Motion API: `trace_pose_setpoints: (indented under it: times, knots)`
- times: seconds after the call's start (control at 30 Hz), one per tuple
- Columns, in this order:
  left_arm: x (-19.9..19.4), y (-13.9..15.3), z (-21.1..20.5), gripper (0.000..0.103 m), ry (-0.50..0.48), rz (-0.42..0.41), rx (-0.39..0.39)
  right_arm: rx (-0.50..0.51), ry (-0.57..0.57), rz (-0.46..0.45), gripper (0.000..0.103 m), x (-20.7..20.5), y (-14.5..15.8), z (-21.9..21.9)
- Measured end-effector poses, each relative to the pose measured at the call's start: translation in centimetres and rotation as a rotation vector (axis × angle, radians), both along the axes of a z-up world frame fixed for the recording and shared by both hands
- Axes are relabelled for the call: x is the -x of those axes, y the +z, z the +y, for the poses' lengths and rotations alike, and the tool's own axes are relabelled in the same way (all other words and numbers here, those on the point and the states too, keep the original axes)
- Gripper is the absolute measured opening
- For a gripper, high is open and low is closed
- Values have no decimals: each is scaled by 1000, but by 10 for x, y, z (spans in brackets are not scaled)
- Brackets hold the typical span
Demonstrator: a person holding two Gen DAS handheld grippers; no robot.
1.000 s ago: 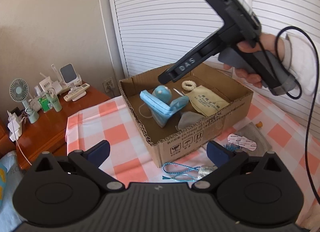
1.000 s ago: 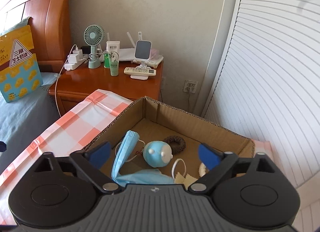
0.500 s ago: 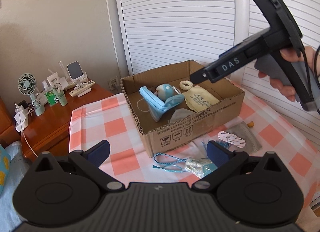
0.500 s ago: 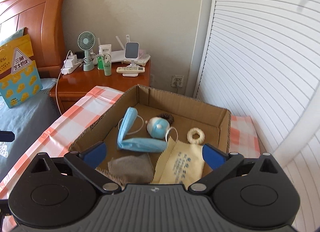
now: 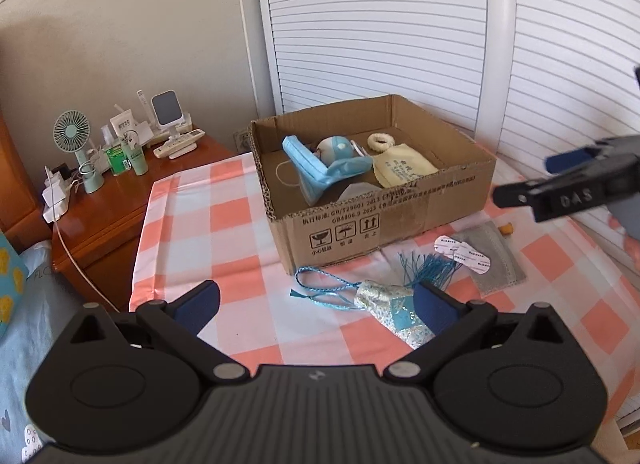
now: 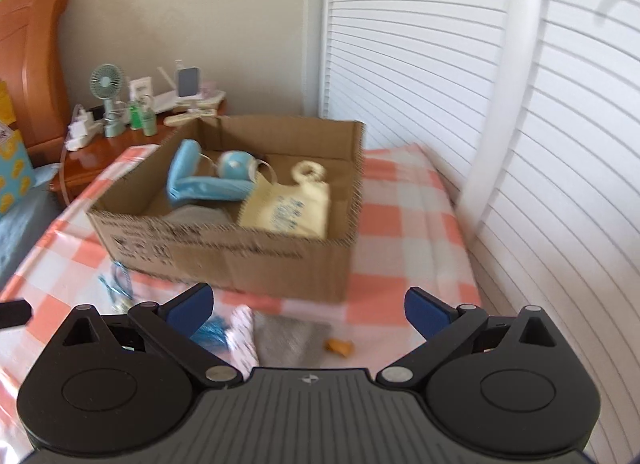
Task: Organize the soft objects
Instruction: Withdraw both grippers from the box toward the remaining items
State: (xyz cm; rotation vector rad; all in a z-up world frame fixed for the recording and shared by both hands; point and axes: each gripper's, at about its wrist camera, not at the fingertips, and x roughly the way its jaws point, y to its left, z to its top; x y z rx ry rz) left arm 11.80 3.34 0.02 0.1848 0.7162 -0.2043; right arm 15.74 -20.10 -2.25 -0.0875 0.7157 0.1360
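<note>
Box point(image 5: 384, 220): big, brown, just ahead of both hand-held grippers.
Blue mask point(image 5: 320, 172): inside the box.
Patterned pouch point(image 5: 390, 306): on the tabletop, touching the left hand-held gripper point(image 5: 316, 302), wide open, empty.
Right hand-held gripper point(image 6: 308, 306): wide open, empty.

Matt corrugated cardboard box point(image 5: 384, 220), glossy wooden nightstand point(image 5: 120, 204), seemingly smooth checked tablecloth point(image 5: 208, 232)

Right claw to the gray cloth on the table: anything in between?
Nothing visible. The right claw is open just above the gray cloth, which lies flat in front of the cardboard box. A white patterned strip overlaps its left edge.
</note>
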Motion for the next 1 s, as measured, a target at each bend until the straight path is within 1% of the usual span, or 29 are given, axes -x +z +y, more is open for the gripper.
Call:
trace_pose_setpoints:
  times: [0.1,0.23,0.4,0.7,0.8,0.9,1.0]
  knots:
    - [2,-6,-7,102,23,3,-7,35,-49,15,103,11,-17,-12]
    - [4,-17,-16,102,41,30,6,52,-126,42,103,19,-36,-28]
    - [1,-31,-23,102,37,79,37,76,-179,70,103,14,-52,-37]
    - [-8,-44,-28,102,27,128,46,89,-178,110,103,-5,-66,-31]
    - [-9,-44,-27,102,17,129,55,95,-172,121,103,-10,-69,-27]
    - [-11,-45,-27,102,7,132,56,80,-168,123,103,-14,-69,-25]
    - [-12,-46,-26,102,3,133,60,85,-168,115,103,-17,-70,-22]
